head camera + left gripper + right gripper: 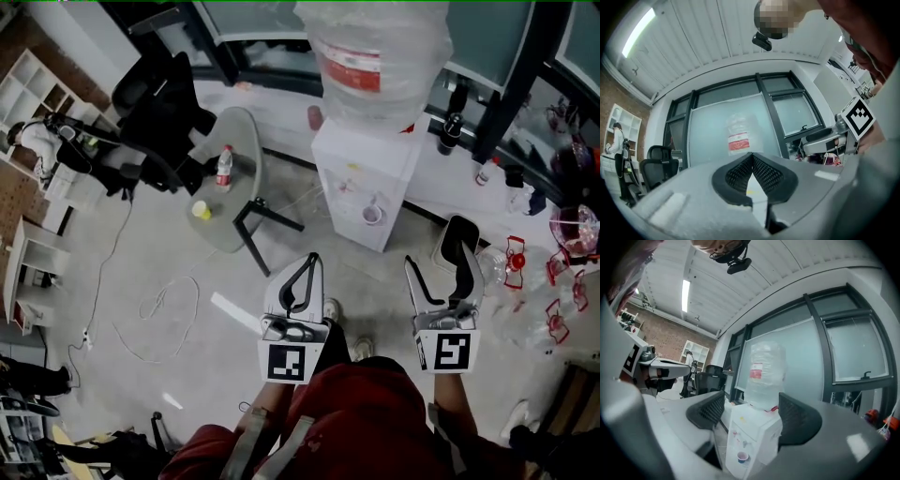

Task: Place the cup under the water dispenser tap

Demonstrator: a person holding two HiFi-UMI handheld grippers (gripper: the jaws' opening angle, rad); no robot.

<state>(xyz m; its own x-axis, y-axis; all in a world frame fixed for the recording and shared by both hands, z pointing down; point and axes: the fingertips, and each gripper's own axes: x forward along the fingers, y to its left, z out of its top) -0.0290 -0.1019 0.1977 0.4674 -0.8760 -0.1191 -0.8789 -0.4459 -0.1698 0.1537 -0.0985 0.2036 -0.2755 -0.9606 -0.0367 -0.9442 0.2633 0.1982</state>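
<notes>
Head view: our purple cup [372, 215] stands in the water dispenser [361, 178] niche under the taps, so left gripper [312, 261] hangs back with jaws together, right gripper [438, 258] wide apart, both empty.

Grey concrete floor [159, 253]; an oval desk [234, 202] at 11 o'clock, a black office chair [164, 108] just beside it, white shelves [28, 80] at 10 o'clock, dark-framed windows [853, 348] at 12 o'clock.
</notes>
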